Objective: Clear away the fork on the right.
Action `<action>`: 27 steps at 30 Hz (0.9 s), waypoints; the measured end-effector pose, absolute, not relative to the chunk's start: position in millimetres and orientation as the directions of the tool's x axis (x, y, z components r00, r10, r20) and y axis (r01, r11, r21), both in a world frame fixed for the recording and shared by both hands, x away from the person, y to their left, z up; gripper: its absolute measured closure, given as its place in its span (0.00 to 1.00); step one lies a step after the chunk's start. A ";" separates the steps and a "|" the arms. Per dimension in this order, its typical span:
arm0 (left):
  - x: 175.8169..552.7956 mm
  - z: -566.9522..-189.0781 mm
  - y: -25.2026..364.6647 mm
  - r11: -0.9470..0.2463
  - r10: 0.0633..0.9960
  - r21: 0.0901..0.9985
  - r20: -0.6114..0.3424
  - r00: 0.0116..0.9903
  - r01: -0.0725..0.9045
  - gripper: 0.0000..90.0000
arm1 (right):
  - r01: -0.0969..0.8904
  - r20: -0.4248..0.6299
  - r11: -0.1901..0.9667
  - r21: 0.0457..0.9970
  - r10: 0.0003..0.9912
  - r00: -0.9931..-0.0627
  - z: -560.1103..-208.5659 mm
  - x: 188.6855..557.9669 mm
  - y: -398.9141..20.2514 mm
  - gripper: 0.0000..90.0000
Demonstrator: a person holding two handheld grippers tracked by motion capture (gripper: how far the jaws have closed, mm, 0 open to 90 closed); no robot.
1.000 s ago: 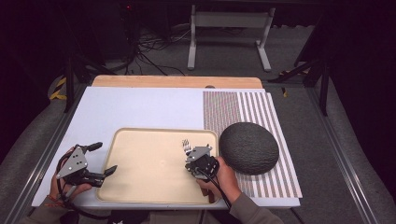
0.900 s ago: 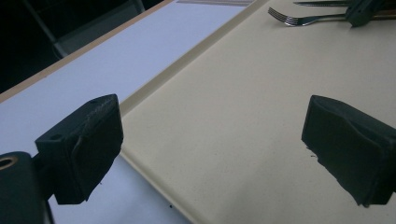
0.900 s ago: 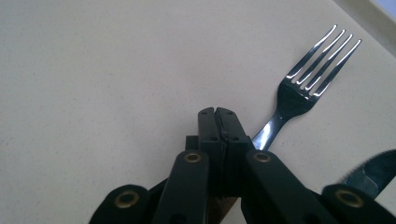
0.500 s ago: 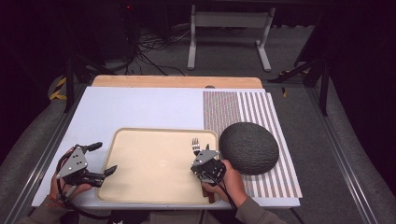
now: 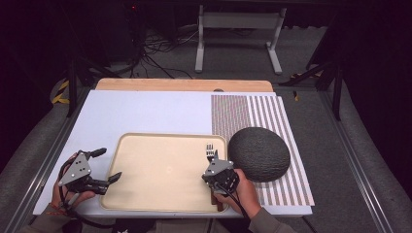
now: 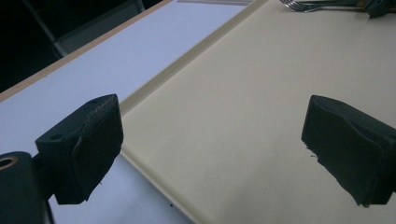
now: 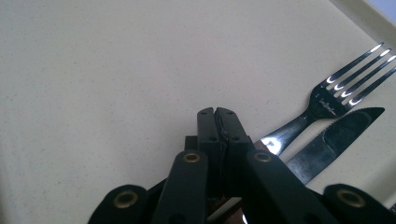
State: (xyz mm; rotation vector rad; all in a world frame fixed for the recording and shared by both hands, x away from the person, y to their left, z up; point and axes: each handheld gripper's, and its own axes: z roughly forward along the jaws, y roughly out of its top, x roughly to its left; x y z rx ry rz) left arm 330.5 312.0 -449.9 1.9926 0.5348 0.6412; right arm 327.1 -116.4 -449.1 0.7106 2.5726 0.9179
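A shiny steel fork (image 7: 345,84) and serrated knife (image 7: 334,140) lie side by side near the right edge of a smooth beige tray (image 5: 160,170), beside a dark, rough-textured dome (image 5: 259,153). The right gripper (image 5: 212,162), jaws pressed together and empty, hovers over their handles; the left gripper (image 5: 109,166) rests at the tray's left rim, jaws spread wide.

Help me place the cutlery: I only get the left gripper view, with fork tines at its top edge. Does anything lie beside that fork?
Observer: Yes. The right gripper view shows a serrated knife right beside the fork on the tray.
Operator: Are the right tongs open?
Observer: No, the right tongs are shut. The fork's handle runs under them, and I cannot tell whether they grip it.
Operator: What is beyond the tray?
Observer: In the high view, a dark round dome sits on a striped mat, just right of the tray.
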 end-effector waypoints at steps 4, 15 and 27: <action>329.4 -450.3 311.5 -0.453 0.604 0.885 0.215 0.767 0.108 0.07 | 0.340 -0.132 0.669 0.661 0.550 -0.825 -448.6 325.9 -117.3 0.98; 330.0 -450.5 311.9 -0.455 0.602 0.884 0.215 0.769 0.108 0.07 | 0.290 -0.154 0.660 0.693 0.529 -0.835 -445.0 324.2 -120.6 0.94; 330.0 -450.4 312.7 -0.454 0.605 0.884 0.218 0.766 0.107 0.07 | 0.245 -0.187 0.624 0.742 0.543 -0.818 -433.7 321.8 -130.3 0.89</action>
